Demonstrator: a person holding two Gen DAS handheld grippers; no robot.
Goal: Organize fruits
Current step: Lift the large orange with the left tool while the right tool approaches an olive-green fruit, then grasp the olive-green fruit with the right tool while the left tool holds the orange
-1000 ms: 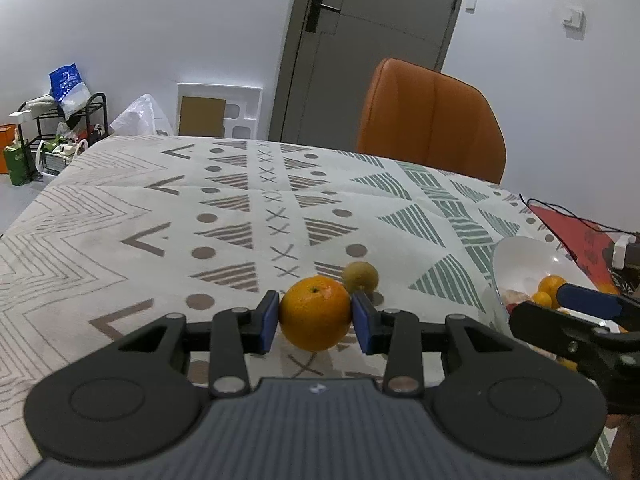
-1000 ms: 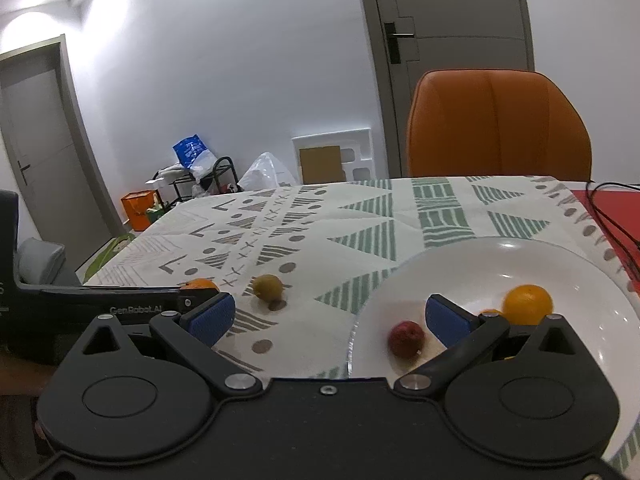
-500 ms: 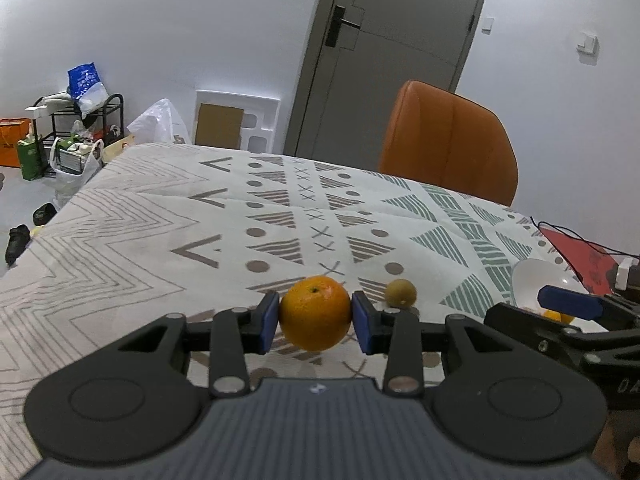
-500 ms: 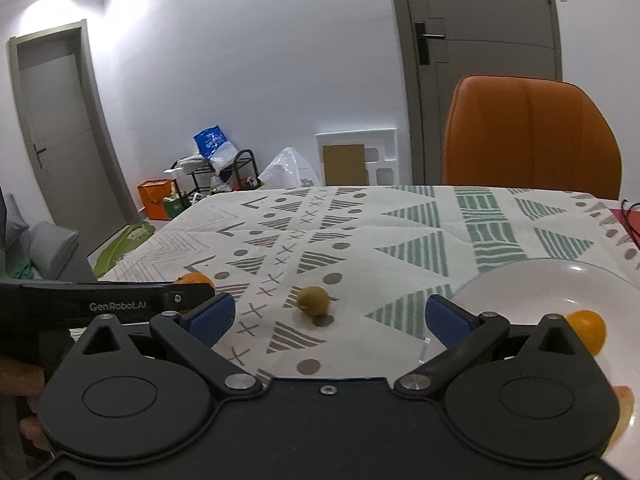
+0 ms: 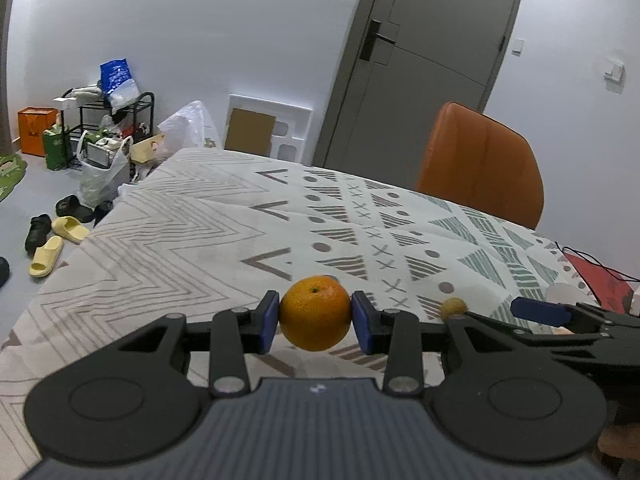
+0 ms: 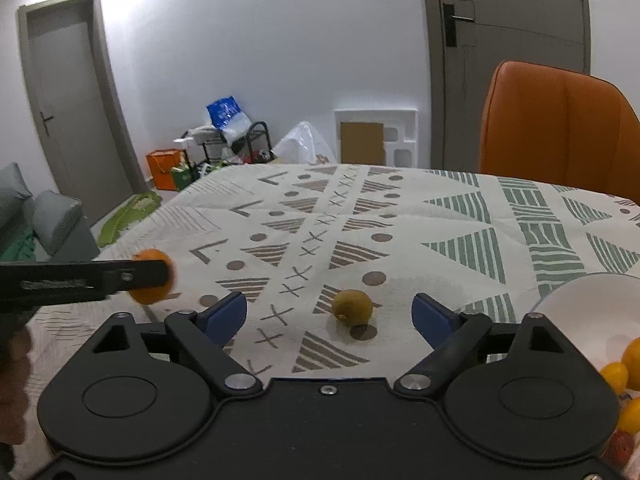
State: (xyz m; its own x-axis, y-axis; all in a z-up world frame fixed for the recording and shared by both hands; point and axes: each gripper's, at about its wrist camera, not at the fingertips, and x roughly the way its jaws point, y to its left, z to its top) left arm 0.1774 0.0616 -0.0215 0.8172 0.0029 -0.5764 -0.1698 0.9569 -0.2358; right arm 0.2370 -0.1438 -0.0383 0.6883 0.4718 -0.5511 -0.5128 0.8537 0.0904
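My left gripper (image 5: 315,317) is shut on an orange (image 5: 315,312), held above the patterned tablecloth; the same orange (image 6: 154,282) shows at the left of the right wrist view behind the left gripper's finger. A small yellow-green fruit (image 6: 353,306) lies on the cloth between the spread blue pads of my right gripper (image 6: 330,314), which is open and holds nothing. That fruit (image 5: 453,307) also appears to the right in the left wrist view. A white bowl (image 6: 580,300) with several orange fruits (image 6: 616,376) and a red one (image 6: 622,446) sits at the right edge.
An orange chair (image 5: 482,164) stands at the table's far side. A red mat with a black cable (image 5: 600,276) lies at the table's right. Bags, a rack (image 5: 108,120) and slippers (image 5: 52,240) crowd the floor to the left. A person's hand (image 6: 14,384) holds the left gripper.
The left gripper has carried the orange left and back, away from the bowl. The right gripper has swung left from over the bowl, so the small fruit now lies between its pads.
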